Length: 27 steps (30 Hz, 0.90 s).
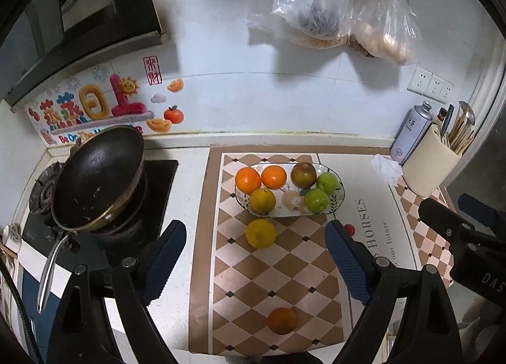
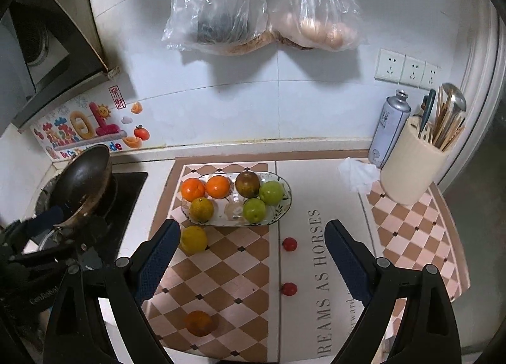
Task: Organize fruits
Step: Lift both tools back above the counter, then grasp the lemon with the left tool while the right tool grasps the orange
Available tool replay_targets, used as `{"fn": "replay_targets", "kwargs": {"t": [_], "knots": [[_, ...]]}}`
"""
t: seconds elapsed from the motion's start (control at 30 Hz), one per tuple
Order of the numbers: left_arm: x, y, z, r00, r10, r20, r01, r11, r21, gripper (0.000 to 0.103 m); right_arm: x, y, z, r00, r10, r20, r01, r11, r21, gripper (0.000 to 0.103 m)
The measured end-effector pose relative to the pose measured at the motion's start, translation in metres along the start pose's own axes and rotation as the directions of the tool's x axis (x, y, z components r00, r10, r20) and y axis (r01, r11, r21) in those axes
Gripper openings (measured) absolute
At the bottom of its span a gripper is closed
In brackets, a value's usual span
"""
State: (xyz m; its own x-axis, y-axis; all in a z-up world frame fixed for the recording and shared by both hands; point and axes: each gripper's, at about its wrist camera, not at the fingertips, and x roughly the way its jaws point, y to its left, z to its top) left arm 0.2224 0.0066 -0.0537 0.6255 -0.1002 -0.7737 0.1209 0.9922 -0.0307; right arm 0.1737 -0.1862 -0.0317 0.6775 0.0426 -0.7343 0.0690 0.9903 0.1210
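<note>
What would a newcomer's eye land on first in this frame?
Probably the oval plate at the back of the checkered mat, packed with orange, green and dark fruit. Then the strays on the mat in front of it: a yellow fruit just off the plate's near edge, an orange one closer in, and two small red fruits. Both grippers, left and right, hover open and empty.

1. Soft overhead light is casting shadows of the hanging plastic bags [image 2: 265, 6] onto the wall tiles [image 1: 221, 47].
2. Fisheye distortion is bending edges; corners are vignetting black.
</note>
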Motion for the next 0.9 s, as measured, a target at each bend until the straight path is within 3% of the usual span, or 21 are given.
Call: {"fn": "replay_targets", "kwargs": {"t": [0.1,0.13,0.2,0.27,0.37,0.5,0.63,0.7,0.83,0.9], "knots": [[0.010,0.003,0.001,1.000,0.015,-0.027,-0.015,1.000,-0.003,0.090,0.013,-0.004,-0.002,0.999,0.010,-0.041,-0.010,1.000,0.003,0.099],[0.015,0.005,0.000,0.999,0.033,-0.042,-0.033,0.999,-0.001,0.095,0.021,-0.005,-0.003,0.997,0.028,-0.071,-0.027,1.000,0.007,0.100],[0.027,0.009,-0.004,0.996,0.074,-0.059,-0.074,0.997,0.007,0.101,0.049,-0.008,-0.013,0.983,0.091,-0.161,-0.087,0.996,0.033,0.100],[0.045,0.017,-0.013,0.986,0.132,-0.104,-0.131,0.991,0.017,0.101,0.077,-0.006,-0.027,0.962,0.119,-0.245,-0.114,0.993,0.034,0.100],[0.077,0.030,-0.031,0.956,0.198,-0.216,-0.195,0.980,0.033,0.101,0.129,0.006,-0.062,0.887,0.194,-0.419,-0.191,0.980,0.050,0.100],[0.110,0.048,-0.058,0.909,0.223,-0.353,-0.226,0.974,0.035,0.101,0.190,0.027,-0.122,0.753,0.275,-0.598,-0.277,0.957,0.092,0.099],[0.127,0.064,-0.078,0.868,0.231,-0.439,-0.250,0.968,0.015,0.101,0.227,0.047,-0.164,0.665,0.268,-0.697,-0.296,0.952,0.082,0.087],[0.132,0.069,-0.083,0.856,0.234,-0.461,-0.262,0.965,0.005,0.101,0.240,0.054,-0.177,0.633,0.267,-0.727,-0.311,0.947,0.078,0.079],[0.140,0.076,-0.085,0.841,0.228,-0.491,-0.272,0.962,-0.020,0.101,0.253,0.068,-0.195,0.594,0.255,-0.763,-0.351,0.936,0.039,0.064],[0.146,0.076,-0.081,0.837,0.216,-0.502,-0.268,0.963,-0.032,0.101,0.253,0.074,-0.197,0.607,0.235,-0.759,-0.369,0.929,-0.007,0.058]]}}
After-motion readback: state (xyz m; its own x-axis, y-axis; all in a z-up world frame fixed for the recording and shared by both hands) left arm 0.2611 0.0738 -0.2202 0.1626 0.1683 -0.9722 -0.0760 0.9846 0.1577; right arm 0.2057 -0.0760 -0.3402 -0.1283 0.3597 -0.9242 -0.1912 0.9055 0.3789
